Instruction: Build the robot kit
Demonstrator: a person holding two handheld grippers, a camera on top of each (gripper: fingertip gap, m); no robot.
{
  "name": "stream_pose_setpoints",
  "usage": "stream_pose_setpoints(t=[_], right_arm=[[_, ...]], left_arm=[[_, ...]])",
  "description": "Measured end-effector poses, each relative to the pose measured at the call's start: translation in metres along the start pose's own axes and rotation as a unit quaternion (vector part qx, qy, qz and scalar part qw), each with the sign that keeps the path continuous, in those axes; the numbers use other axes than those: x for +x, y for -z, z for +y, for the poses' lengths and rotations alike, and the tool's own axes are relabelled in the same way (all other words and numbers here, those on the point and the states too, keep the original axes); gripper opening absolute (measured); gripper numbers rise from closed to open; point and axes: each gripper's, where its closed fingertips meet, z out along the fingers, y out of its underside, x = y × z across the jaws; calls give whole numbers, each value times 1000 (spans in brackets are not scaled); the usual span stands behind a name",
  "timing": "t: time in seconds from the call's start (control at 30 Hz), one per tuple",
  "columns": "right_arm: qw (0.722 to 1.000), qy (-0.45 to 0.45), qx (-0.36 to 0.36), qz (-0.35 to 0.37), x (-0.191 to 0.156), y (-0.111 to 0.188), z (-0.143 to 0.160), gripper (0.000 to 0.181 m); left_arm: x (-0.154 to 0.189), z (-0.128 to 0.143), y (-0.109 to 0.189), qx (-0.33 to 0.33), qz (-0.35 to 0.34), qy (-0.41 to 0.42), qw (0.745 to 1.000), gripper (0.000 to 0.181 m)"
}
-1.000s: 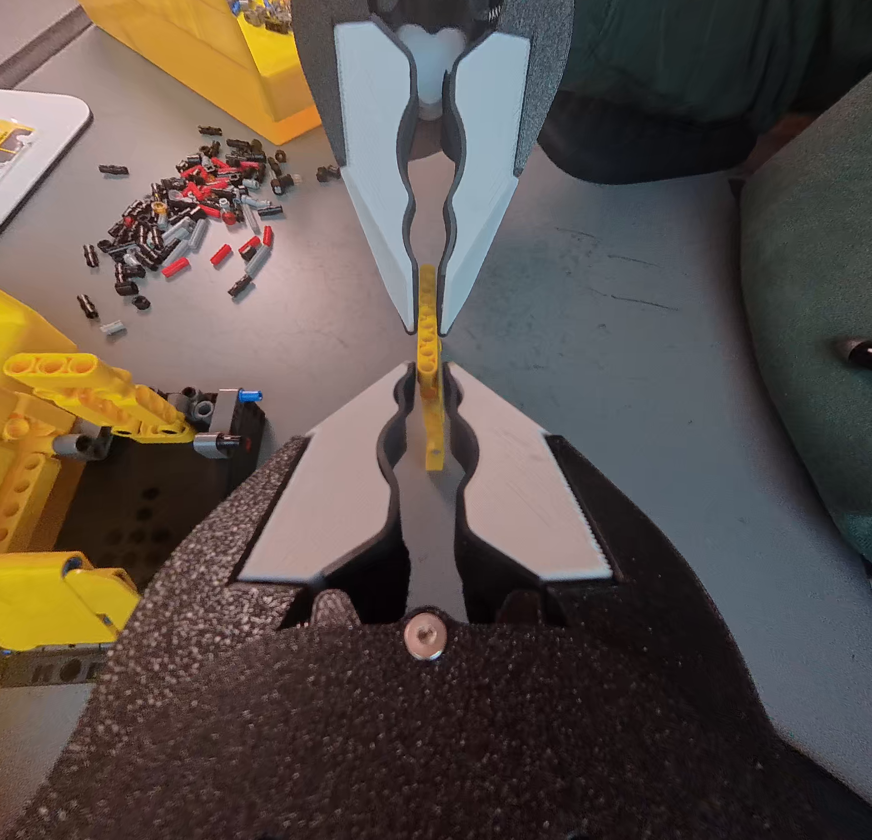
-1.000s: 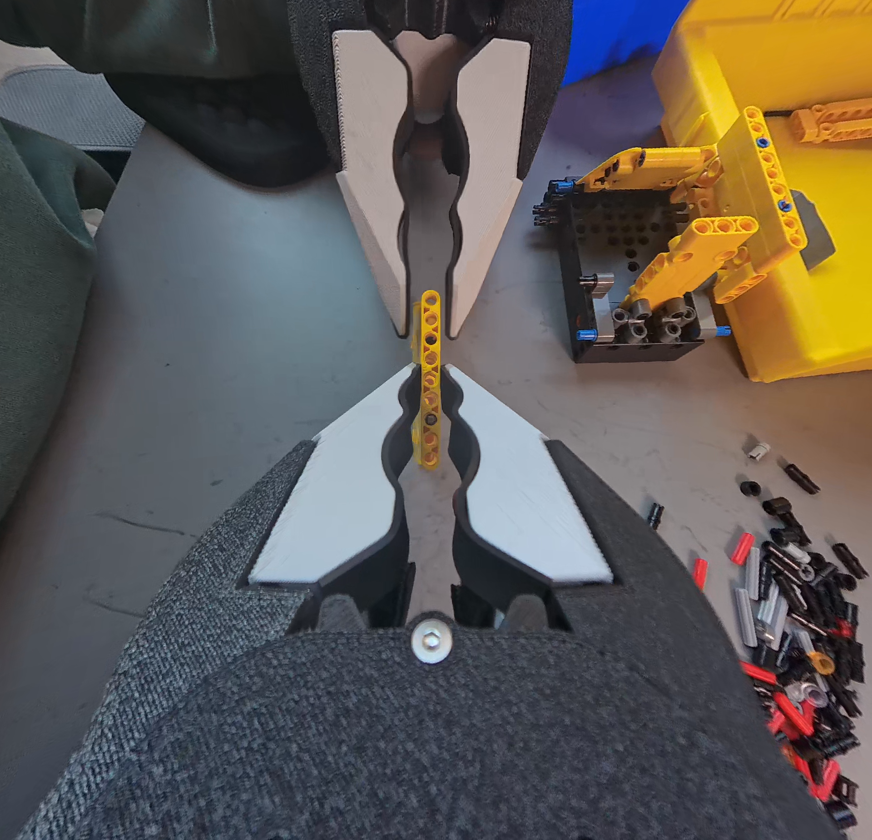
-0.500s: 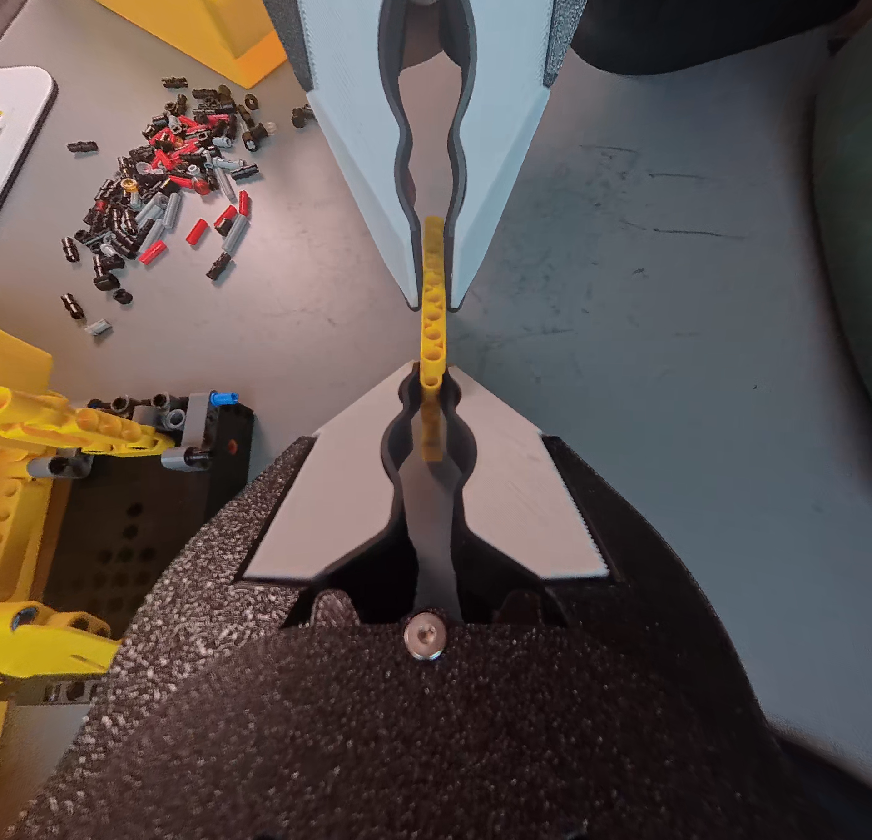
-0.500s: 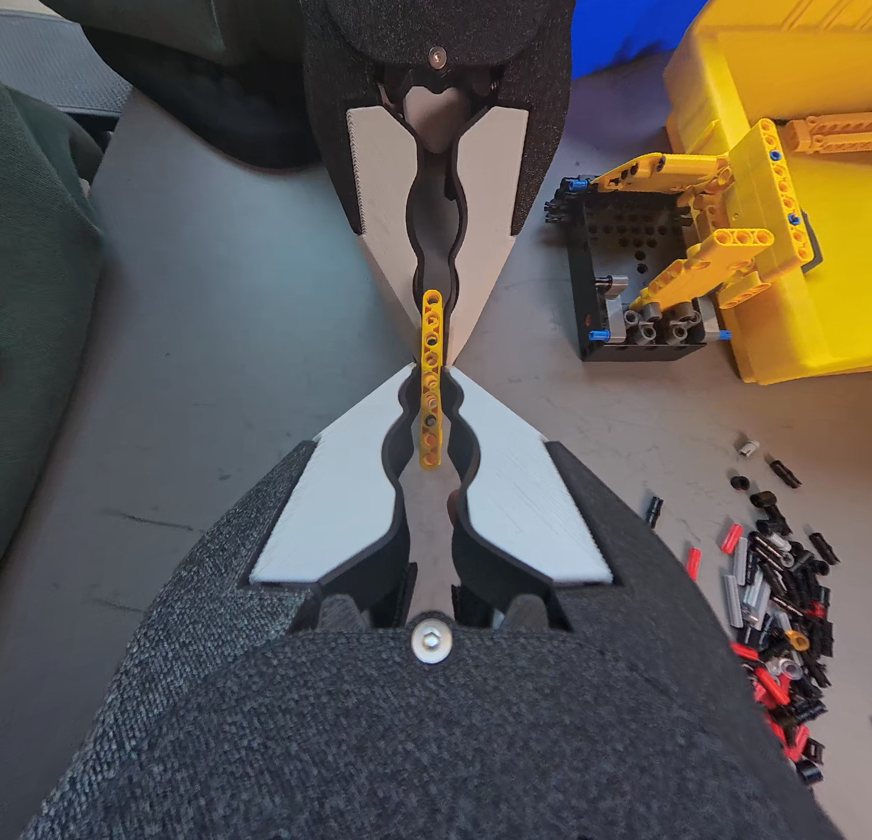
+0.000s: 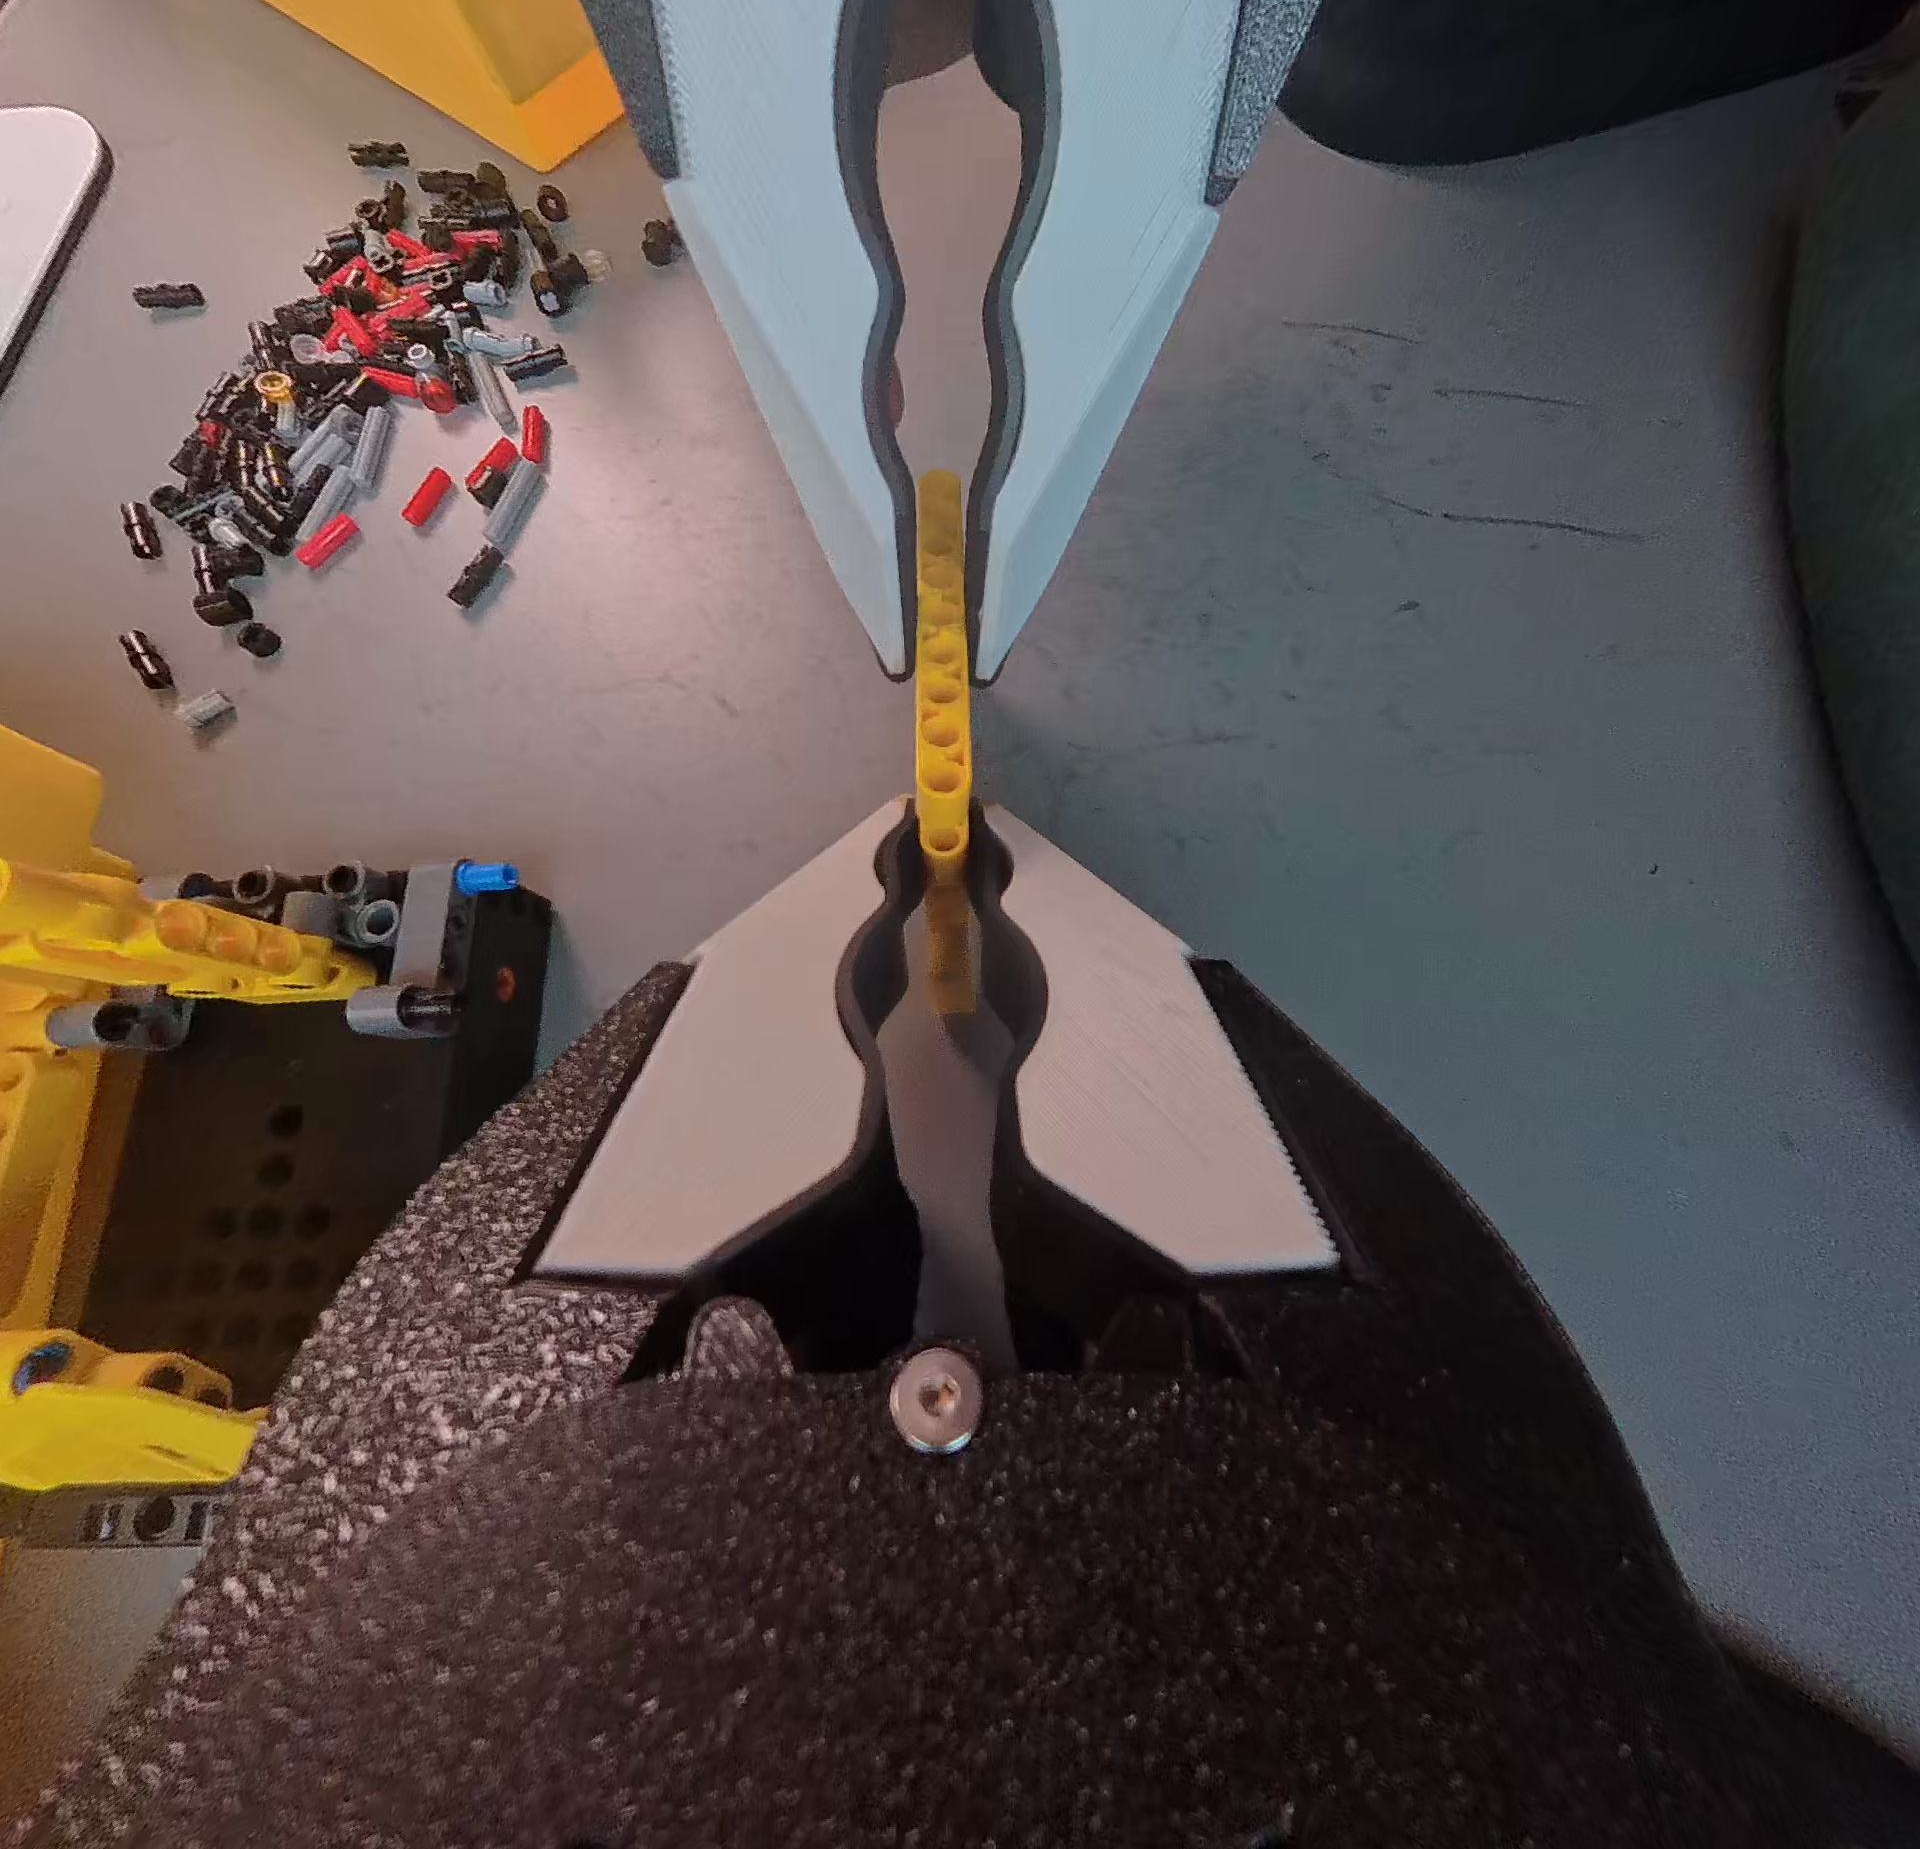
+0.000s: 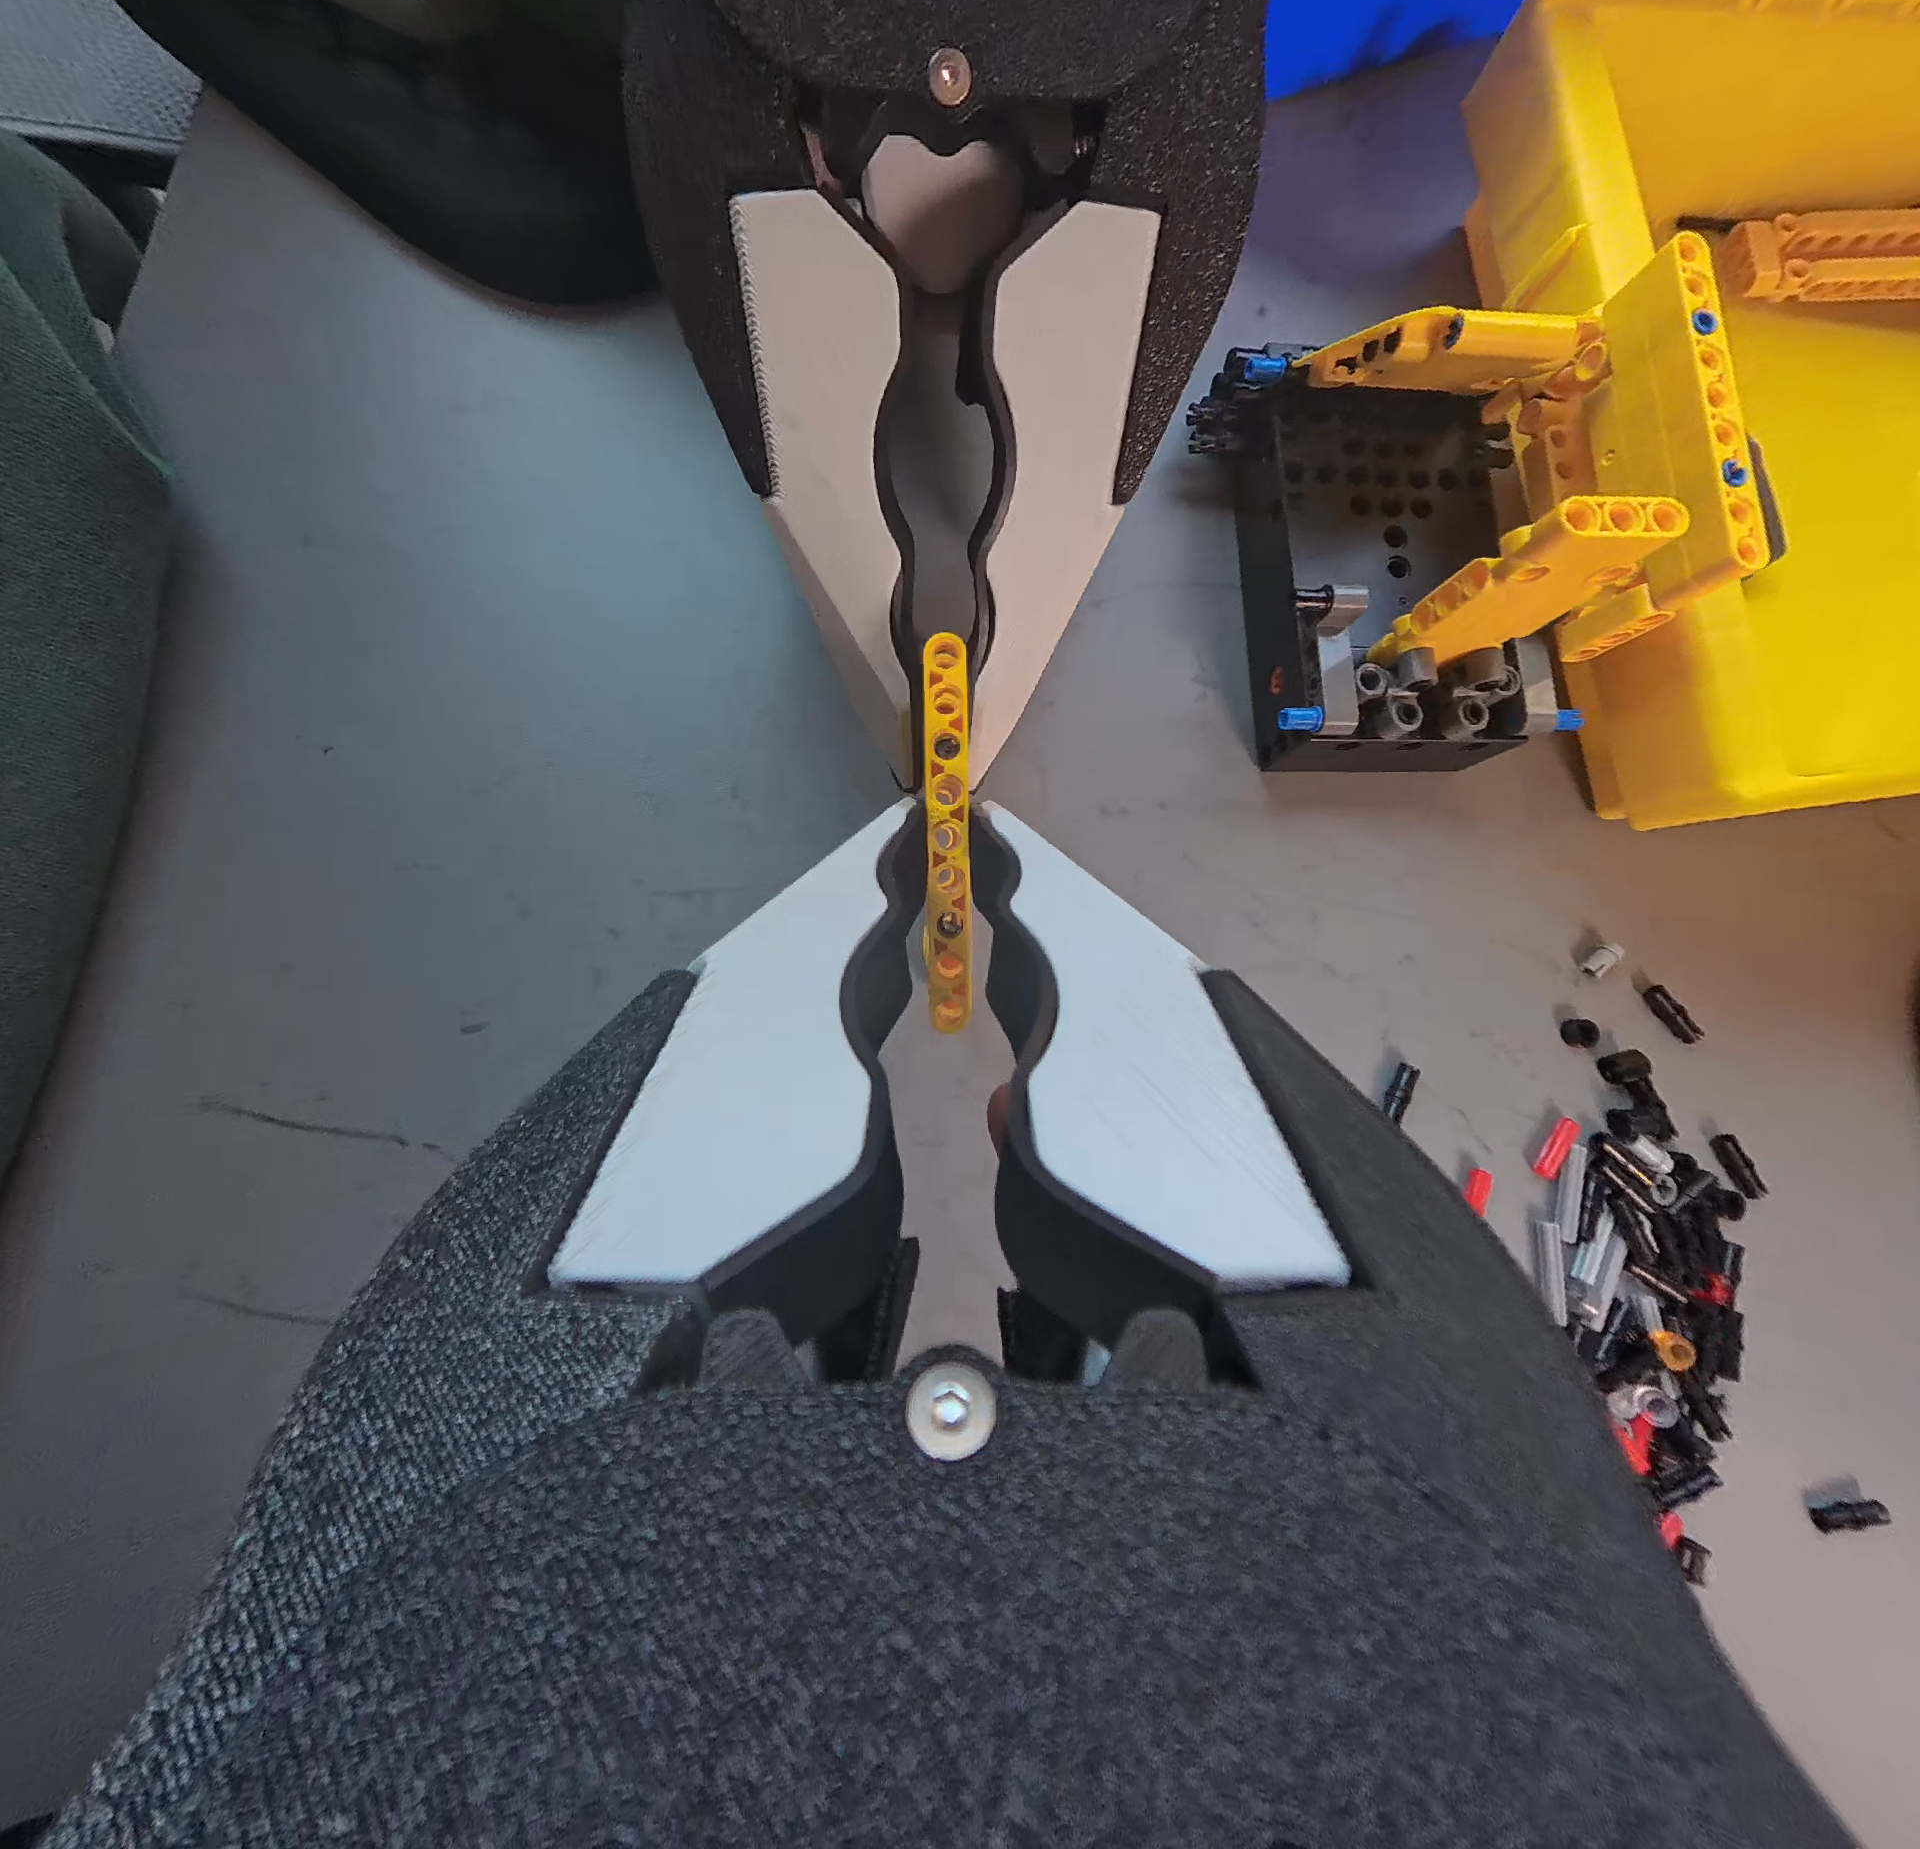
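Observation:
A thin yellow beam with a row of holes (image 5: 943, 729) is held in the air between both grippers, which meet tip to tip above the grey table (image 5: 1455, 760). My left gripper (image 5: 945, 812) is shut on its near end. The right gripper (image 5: 938, 669) comes in from the top of the left wrist view, shut on the far end. In the right wrist view my right gripper (image 6: 948, 810) is shut on the beam (image 6: 948, 864), and the left gripper (image 6: 940, 765) faces it from above.
A black-and-yellow brick model (image 6: 1455, 552) stands against a yellow bin (image 6: 1766, 241); it also shows in the left wrist view (image 5: 260, 1072). A pile of small black, red and grey pins (image 5: 353, 428) lies on the table. Dark green cloth (image 5: 1860, 552) lies along one side. The tips of both grippers are at nearly the same place.
Both grippers stay shut on the beam. The pair has shifted over the table; the right gripper now looms closer in the left wrist view, and the left one shows more of its body in the right wrist view.

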Motion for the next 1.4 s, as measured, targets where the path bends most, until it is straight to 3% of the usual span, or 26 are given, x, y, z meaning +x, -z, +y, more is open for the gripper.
stream_pose_setpoints(t=[0.2,0.47,0.97,1.4], right_arm=[[1000,-2,-8,-22,-9,0,1,6],[1000,13,-24,3,-10,0,2,6],[998,26,-20,44,-2,1,1,6],[999,20,-38,-29,-4,2,4,6]], left_arm=[[0,0,-1,-6,-26,-48,998,6],[0,0,-1,-6,-47,-86,995,6],[1,-2,-1,10,-4,1,1000,5],[1,-3,-3,-4,-17,-7,1000,5]])
